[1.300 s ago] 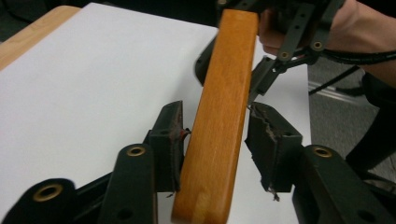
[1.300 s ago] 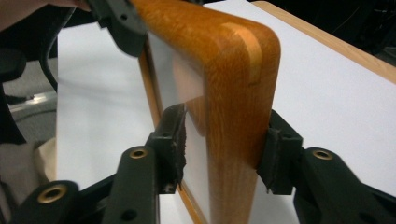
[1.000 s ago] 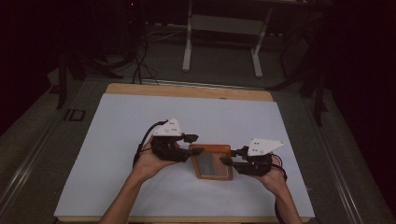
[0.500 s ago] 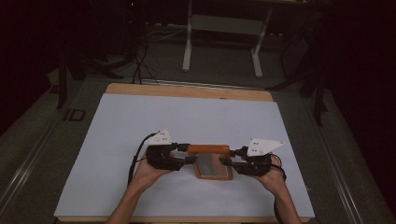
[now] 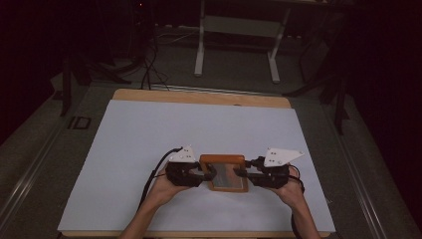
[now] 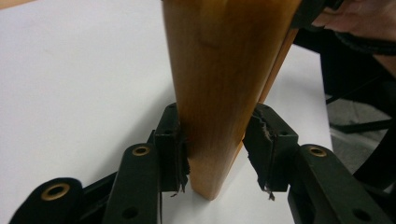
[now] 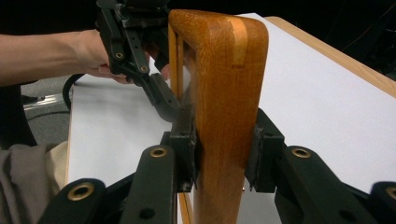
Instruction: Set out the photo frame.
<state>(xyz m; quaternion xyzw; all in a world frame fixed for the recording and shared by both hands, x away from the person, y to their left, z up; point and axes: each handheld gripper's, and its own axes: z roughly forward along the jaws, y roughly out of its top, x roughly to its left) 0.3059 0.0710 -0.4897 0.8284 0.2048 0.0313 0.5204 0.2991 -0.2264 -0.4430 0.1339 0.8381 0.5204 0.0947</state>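
A small wooden frame (image 5: pixel 223 160) with a grey panel sits low over the white mat, held from both sides. My left gripper (image 5: pixel 209 172) is at its left edge and has just been closing; in the left gripper view (image 6: pixel 217 149) the frame's orange-brown edge (image 6: pixel 219 70) stands between the worn pads (image 6: pixel 175 144), which press on it. My right gripper (image 5: pixel 240 173) is shut on the right edge. In the right gripper view (image 7: pixel 223 149) both pads clamp the rounded wooden rim (image 7: pixel 229 70), and the other hand's gripper (image 7: pixel 140 60) shows beyond it.
A white mat (image 5: pixel 149 134) covers the wooden table (image 5: pixel 199 95), whose bare edge shows at the far side. A metal stand (image 5: pixel 236 45) and cables (image 5: pixel 149 59) lie on the dark floor past it. The person's forearms enter from the near edge.
The left hand came down from above and left of the frame. Its jaws then closed onto the frame's left edge. The right gripper and the frame kept still.
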